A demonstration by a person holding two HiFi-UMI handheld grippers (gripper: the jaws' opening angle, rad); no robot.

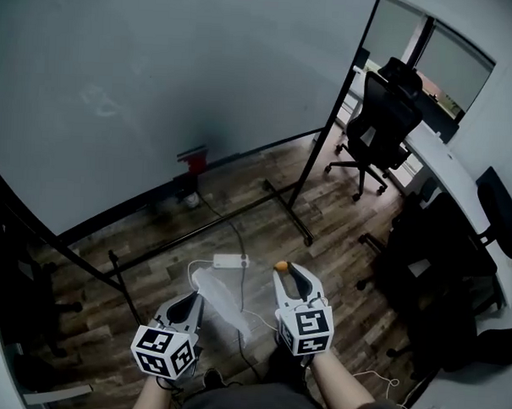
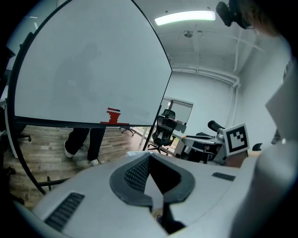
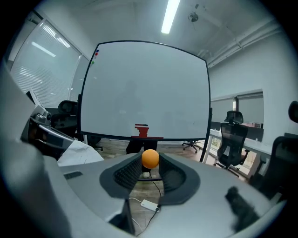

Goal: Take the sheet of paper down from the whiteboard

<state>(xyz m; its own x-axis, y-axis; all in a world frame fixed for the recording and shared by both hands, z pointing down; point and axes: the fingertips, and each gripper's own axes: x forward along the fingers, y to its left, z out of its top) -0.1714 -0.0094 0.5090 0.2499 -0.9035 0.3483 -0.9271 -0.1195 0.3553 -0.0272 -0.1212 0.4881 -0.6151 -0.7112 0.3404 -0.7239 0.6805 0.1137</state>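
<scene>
Head view first, Jo: where was the sheet of paper (image 1: 222, 295)?

Off the whiteboard (image 1: 142, 93), Sam. It hung low and near, between the two tools and above the wooden floor (image 1: 336, 216), with the board well apart from it at the far left.

What had hold of it?

The left tool (image 1: 192, 305). In the left gripper view its jaws were pressed together with a thin white edge of the sheet pinched between the dark pads (image 2: 135, 173); more of the sheet, blurred, filled the right of that view.

And the right tool (image 1: 288, 274)?

Its jaws were nearly together on a small orange ball (image 1: 280, 265), nipped right at the tips. The right gripper view showed the sheet off to its left, apart from that tool.

Anything on the board?

Faint smudges on its face, and a red object (image 1: 193, 158) on its bottom ledge; I couldn't tell what it was.

What else was around?

A white power block (image 1: 230, 261) with cords lay on the floor just beyond the tools, and a black office chair (image 1: 378, 124) stood far right beside a long white surface (image 1: 448, 165).
</scene>
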